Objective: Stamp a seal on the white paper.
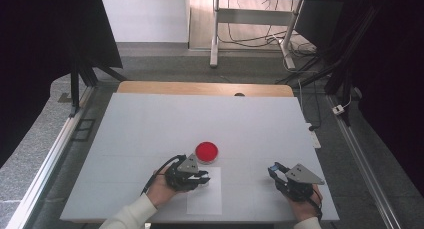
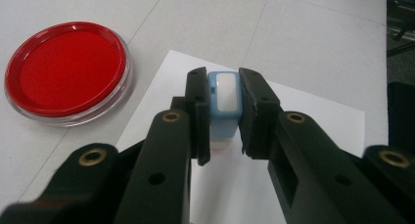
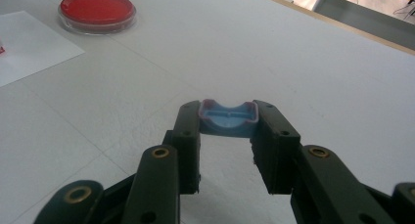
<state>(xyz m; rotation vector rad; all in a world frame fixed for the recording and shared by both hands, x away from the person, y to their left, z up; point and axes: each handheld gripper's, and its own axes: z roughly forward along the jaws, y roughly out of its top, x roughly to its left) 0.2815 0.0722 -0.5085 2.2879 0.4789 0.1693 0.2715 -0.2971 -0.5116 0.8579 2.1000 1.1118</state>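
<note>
Stamping looks to be the job here, and your layout suits it: the white paper sheet point(image 1: 205, 196) lies directly under your left gripper point(image 2: 224, 111), and the red ink pad point(image 2: 67, 70) sits just beyond its tips, off to their left, close enough to reload without reaching. Your left jaws are clamped on the blue stamp point(image 2: 224, 104), held over the sheet. Your right gripper point(image 3: 227, 123), well apart from the sheet, pinches the stamp's blue cap point(image 3: 228, 118), probably to keep it clear.
</note>
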